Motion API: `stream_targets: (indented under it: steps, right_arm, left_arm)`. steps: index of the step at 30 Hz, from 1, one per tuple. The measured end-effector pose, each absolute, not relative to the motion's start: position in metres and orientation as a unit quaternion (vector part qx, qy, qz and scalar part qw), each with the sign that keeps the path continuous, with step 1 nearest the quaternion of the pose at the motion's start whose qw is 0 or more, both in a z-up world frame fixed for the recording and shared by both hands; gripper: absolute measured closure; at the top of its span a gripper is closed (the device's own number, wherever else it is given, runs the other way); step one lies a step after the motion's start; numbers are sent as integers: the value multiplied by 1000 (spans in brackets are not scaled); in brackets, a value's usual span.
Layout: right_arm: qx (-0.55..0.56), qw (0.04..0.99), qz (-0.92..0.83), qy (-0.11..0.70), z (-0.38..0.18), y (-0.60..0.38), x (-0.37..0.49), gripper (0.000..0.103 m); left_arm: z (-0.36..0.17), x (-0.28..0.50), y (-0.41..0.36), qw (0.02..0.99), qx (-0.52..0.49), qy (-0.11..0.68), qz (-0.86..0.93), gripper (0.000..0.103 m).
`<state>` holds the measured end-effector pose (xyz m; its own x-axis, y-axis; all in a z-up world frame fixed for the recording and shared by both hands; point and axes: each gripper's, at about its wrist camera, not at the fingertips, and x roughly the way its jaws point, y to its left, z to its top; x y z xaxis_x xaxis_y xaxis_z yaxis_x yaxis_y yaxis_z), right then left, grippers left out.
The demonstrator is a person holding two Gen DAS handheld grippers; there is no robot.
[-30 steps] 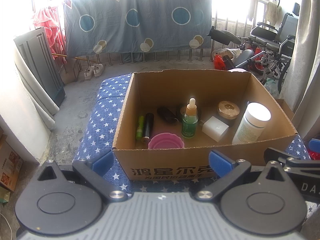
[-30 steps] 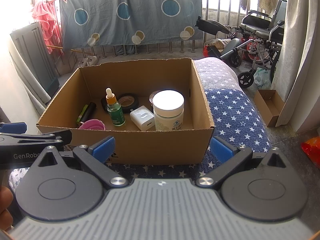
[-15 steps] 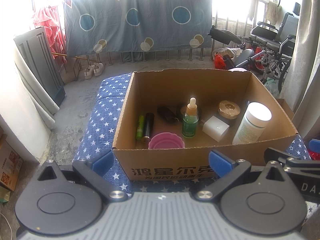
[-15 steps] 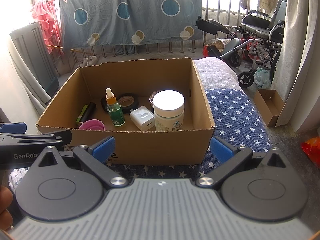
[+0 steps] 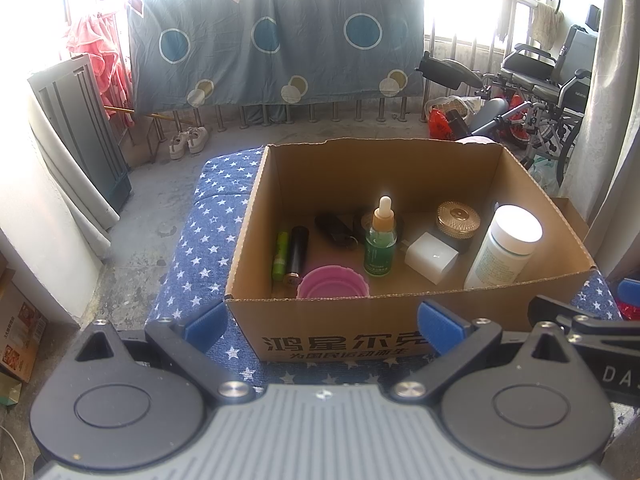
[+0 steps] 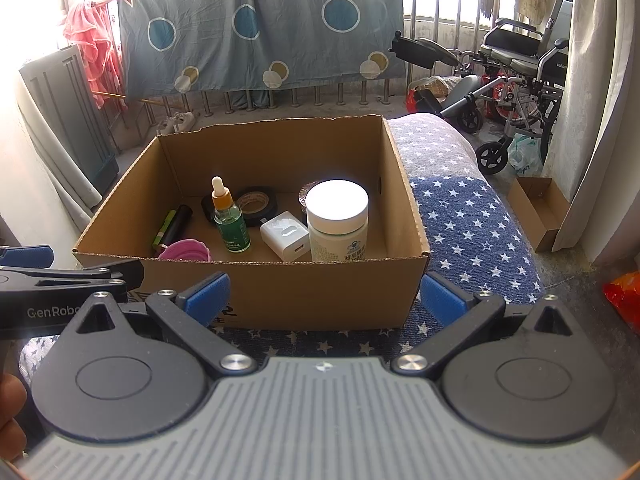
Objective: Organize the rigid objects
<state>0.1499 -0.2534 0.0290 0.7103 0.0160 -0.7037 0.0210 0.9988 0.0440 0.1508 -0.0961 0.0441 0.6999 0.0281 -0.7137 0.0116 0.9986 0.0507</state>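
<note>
An open cardboard box (image 5: 340, 332) (image 6: 280, 300) stands on a blue star-patterned cloth (image 5: 208, 216). Inside it are a green dropper bottle (image 5: 380, 240) (image 6: 230, 222), a white jar (image 5: 504, 252) (image 6: 338, 220), a white charger block (image 5: 430, 258) (image 6: 286, 240), a pink cup (image 5: 332, 282) (image 6: 186, 250), a black tube (image 5: 296, 256), a green tube (image 5: 280, 254), a gold-lidded jar (image 5: 458, 220) and a roll of black tape (image 6: 254, 204). My left gripper (image 5: 322, 326) and my right gripper (image 6: 322, 296) both hang open and empty just short of the box's near wall.
A patterned sheet (image 5: 276, 48) hangs on a railing behind. A wheelchair (image 6: 516, 76) and bags stand at the right, and a small open carton (image 6: 540, 208) lies on the floor. Shoes (image 5: 188, 142) and a grey panel (image 5: 80, 136) are at the left.
</note>
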Motion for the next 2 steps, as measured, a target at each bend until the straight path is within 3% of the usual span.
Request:
stream_targets:
  steps: [2]
  right_arm:
    - [24,924,-1,381,30,-254,150,1]
  left_arm:
    - [44,151,-96,922,26,387,5,1]
